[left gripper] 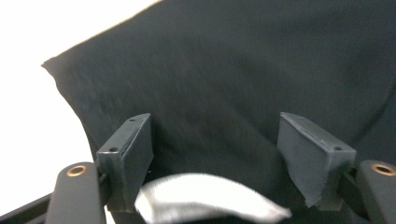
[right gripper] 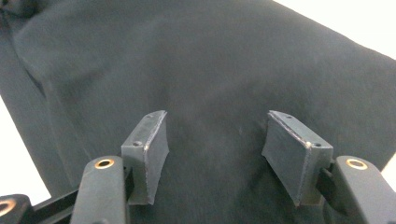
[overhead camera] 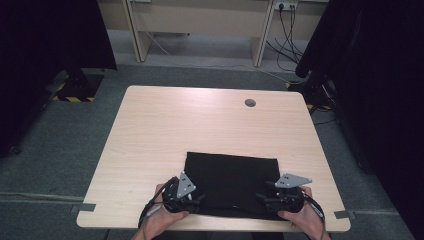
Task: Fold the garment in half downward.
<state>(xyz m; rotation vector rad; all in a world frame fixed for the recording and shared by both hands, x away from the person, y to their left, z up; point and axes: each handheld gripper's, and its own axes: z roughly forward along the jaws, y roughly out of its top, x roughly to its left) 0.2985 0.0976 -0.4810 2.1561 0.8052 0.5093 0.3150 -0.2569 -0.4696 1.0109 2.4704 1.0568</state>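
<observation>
Both claws, left gripper and right gripper, stand spread and pinching nothing over the black cloth, which lies folded flat at the table's near edge, so this fold looks laid down, any further folding undone.

It looked like a lab: black curtains, hazard-striped stand base, wall sockets, grey carpet

A pale wood-grain desk is shown, with a round grey grommet set near its far edge. Grey carpet is laid beneath; cables are plugged into a wall socket (upper right). Hazard-striped tape is seen at left.
</observation>
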